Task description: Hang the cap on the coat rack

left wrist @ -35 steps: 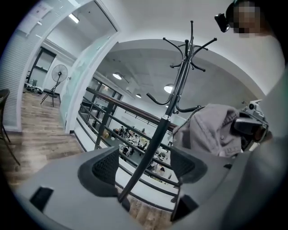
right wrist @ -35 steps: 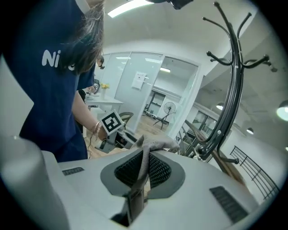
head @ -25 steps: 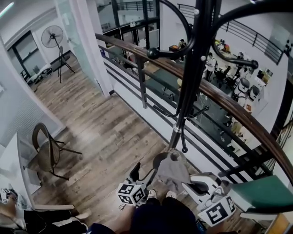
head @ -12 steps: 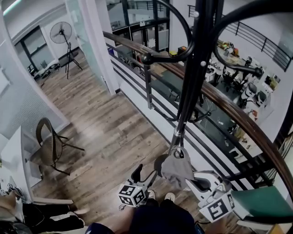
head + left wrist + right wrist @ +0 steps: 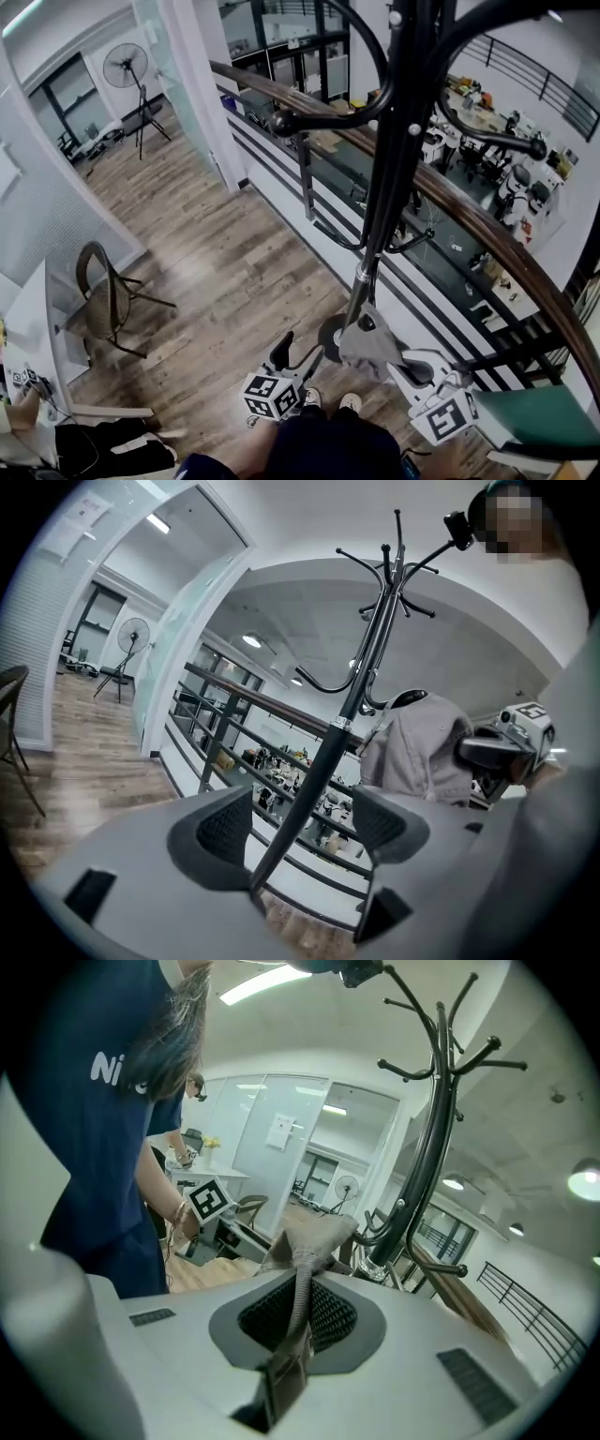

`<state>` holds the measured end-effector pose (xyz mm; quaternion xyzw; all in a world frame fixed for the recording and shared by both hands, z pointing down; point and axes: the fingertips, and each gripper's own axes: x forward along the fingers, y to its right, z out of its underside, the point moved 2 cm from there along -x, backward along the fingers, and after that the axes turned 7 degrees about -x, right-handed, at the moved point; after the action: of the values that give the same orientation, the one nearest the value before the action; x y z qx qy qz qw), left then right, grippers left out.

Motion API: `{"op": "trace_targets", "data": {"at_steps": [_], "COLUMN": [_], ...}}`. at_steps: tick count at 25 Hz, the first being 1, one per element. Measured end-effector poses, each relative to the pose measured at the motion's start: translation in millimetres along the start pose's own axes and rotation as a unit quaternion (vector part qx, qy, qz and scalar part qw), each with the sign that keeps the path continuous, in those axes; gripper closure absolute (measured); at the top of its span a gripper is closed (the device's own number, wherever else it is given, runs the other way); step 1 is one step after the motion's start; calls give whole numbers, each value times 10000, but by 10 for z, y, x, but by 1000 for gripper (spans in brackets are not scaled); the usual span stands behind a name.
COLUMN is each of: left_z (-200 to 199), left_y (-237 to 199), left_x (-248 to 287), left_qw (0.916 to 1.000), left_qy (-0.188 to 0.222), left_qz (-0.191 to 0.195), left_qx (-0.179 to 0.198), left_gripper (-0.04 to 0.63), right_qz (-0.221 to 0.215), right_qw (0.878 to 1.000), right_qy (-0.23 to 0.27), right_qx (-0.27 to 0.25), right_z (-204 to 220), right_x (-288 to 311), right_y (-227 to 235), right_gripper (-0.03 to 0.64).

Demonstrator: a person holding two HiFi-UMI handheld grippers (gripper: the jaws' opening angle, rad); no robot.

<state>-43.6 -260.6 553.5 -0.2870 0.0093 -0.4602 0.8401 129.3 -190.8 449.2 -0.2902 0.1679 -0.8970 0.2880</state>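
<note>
A grey cap [image 5: 368, 343] hangs low beside the black coat rack [image 5: 394, 178], close to the lower part of its pole. My right gripper [image 5: 410, 367] is shut on the cap's back strap. In the right gripper view the strap runs between the closed jaws of the right gripper [image 5: 298, 1312] up to the cap [image 5: 307, 1234], with the coat rack [image 5: 429, 1147] behind. My left gripper [image 5: 295, 350] stands open and empty just left of the cap. Its own view shows the left gripper [image 5: 300, 819] framing the coat rack [image 5: 361, 691], with the cap [image 5: 417, 752] off to the right.
A railing with a wooden handrail [image 5: 459, 211] runs diagonally right behind the rack, with an office floor far below. A folding chair [image 5: 101, 305] stands at the left, a floor fan [image 5: 129, 67] at the far left. A green-topped surface [image 5: 534, 417] lies at the right.
The head view has shifted a little. The cap and my right gripper have edged slightly right and up beside the pole. My left gripper has stayed open in about the same place.
</note>
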Motion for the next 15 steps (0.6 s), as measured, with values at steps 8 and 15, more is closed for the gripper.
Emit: {"op": "trace_targets", "data": {"at_steps": [8, 15], "left_z": [-115, -173], "left_y": [94, 165], "left_x": [118, 110], "left_qw": [9998, 9996], "left_qy": [47, 153], "left_qz": [170, 193], "left_qx": [131, 143], "left_gripper": [265, 266], "right_qz": [295, 497], "right_qw": [9988, 9971], "right_qy": [-173, -301], "right_qx": [355, 498], "right_z": [273, 447], "right_x": [96, 170], "right_y": [157, 321], "right_gripper": [591, 591]}}
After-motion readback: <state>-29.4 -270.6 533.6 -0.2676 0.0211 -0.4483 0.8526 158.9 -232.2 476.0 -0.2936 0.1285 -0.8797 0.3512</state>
